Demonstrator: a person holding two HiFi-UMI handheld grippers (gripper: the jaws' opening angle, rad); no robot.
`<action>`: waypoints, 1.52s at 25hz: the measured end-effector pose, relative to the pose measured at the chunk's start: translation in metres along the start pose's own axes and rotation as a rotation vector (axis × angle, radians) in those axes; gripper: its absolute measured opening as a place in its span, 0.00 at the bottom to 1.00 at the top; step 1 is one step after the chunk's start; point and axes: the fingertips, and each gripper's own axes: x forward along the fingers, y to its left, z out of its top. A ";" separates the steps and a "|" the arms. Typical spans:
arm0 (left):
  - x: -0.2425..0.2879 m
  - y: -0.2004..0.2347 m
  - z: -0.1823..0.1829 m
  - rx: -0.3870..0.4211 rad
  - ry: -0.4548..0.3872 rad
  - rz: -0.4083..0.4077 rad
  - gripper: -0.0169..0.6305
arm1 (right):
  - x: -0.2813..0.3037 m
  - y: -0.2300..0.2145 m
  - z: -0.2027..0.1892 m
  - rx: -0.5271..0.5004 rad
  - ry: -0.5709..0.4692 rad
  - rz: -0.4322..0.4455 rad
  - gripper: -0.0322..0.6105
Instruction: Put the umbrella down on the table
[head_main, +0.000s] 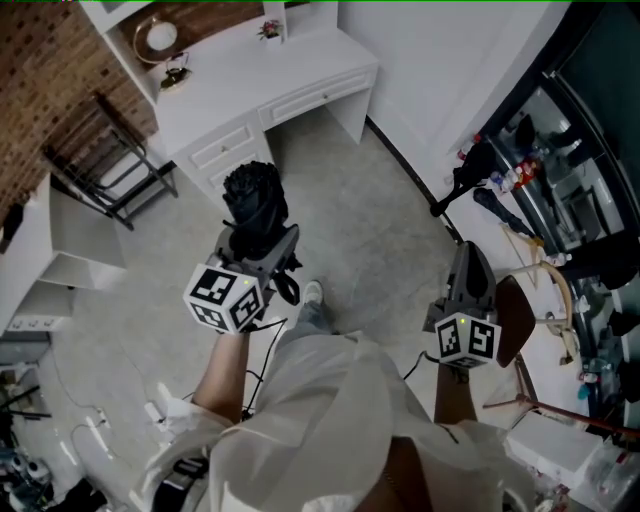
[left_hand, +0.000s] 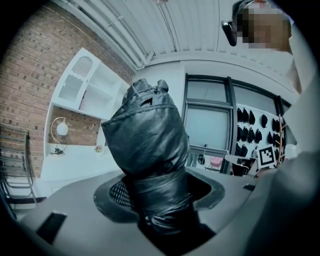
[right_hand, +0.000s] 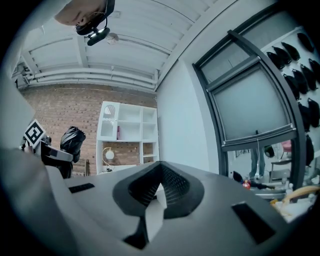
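Gripping a folded black umbrella (left_hand: 147, 150) upright between its jaws, the left gripper (head_main: 262, 246) hangs over the floor (head_main: 380, 230), well short of the white table (head_main: 250, 70). The right gripper (right_hand: 159, 172) looks closed and empty.

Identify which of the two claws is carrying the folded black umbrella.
The left claw: its jaws clamp the black umbrella, which stands up between them. The right claw is shut on nothing.
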 end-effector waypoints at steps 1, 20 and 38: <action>0.008 0.007 0.004 0.000 -0.001 -0.002 0.47 | 0.011 0.002 0.000 -0.001 0.002 0.001 0.08; 0.144 0.146 0.046 -0.011 0.015 -0.066 0.47 | 0.194 0.034 -0.003 -0.024 0.013 -0.037 0.08; 0.210 0.218 0.055 -0.045 0.037 -0.045 0.47 | 0.318 0.055 -0.011 -0.019 0.023 0.023 0.08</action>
